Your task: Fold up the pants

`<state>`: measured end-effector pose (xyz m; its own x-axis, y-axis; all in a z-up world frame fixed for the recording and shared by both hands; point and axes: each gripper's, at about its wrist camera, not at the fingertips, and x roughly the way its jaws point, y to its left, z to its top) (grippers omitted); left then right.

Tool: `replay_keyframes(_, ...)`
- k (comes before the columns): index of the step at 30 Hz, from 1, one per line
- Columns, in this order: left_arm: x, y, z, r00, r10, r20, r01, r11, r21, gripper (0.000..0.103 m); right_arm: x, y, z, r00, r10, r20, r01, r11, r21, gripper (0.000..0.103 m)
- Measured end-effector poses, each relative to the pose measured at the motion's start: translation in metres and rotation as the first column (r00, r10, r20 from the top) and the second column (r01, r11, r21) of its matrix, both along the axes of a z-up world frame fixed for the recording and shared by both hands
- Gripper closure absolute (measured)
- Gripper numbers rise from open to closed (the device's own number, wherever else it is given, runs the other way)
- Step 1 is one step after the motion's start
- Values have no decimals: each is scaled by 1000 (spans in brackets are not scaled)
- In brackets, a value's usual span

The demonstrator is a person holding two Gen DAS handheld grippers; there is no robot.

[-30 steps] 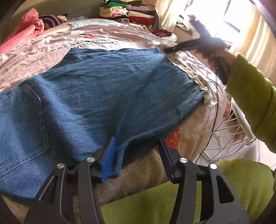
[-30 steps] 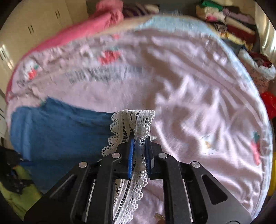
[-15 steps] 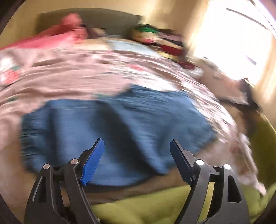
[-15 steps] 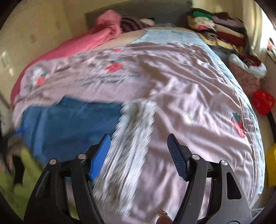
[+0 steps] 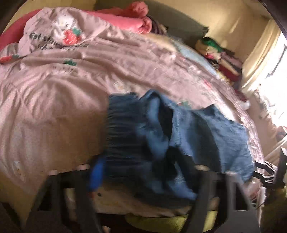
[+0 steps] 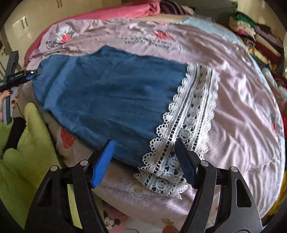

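Pink bed (image 6: 242, 93), denim pants (image 6: 111, 96) between right fingers (image 6: 103, 161)

Pants (image 6: 114, 96): flat on the bedspread (image 6: 242, 100), lengthwise from left to right in the right wrist view — waist end at the left, lace hem (image 6: 193, 114) at the right.
Lace hem: its near corner reaches toward the bed's front edge, between the right gripper (image 6: 143, 161) fingers.
Right gripper: over the near edge of the pants, jaws apart — not touching the cloth.
Left gripper (image 6: 33, 72): at the far left, at the waist end, its jaws closing.
Clothes stack (image 6: 258, 35): behind the bedspread, at the far right.
Bunched blanket (image 6: 125, 10): along the back of the bed.
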<state>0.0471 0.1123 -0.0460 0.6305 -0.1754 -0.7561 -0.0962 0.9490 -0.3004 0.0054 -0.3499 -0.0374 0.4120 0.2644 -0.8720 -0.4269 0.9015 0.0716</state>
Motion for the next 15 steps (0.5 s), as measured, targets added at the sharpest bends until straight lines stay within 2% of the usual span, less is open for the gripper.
replay_keyframes(1, -3, 2, 3, 1000, -4, 19, 4, 1000, 27, 59, 0, 0, -1, 1000, -4, -8, 4, 1000, 2, 40)
replay_keyframes(3, -9, 11, 10, 999, 4, 38, -6, 999, 43, 61, -2, 2, 1, 1000, 9, -9, -9, 1000, 5, 37)
replay_keyframes(5, -15, 20, 12, 999, 20, 49, -25, 995, 100, 62, -3, 4, 0, 1000, 14, -14, -14, 1000, -5, 36)
replay_keyframes(6, -13, 24, 9, 999, 19, 43, -23, 996, 87, 61, -3, 5, -1, 1000, 11, -20, -11, 1000, 0, 35)
replay_keyframes(8, -8, 29, -2, 999, 26, 20, -27, 999, 44, 58, -1, 5, -6, 999, 4, -35, -3, 1000, 2, 35)
replay_keyframes(11, -8, 32, -8, 999, 44, 23, -45, 998, 42, 45, -1, 5, -7, 999, 4, -39, -4, 1000, -4, 34)
replay_keyframes(13, -15, 33, 1, 997, 62, 49, -65, 997, 43, 42, -4, 2, 1, 1000, -2, -15, 2, 1000, -7, 34)
replay_keyframes(15, -23, 31, 17, 994, 65, 90, -71, 995, 70, 39, -10, -5, 17, 998, -14, 59, 15, 1000, -14, 34)
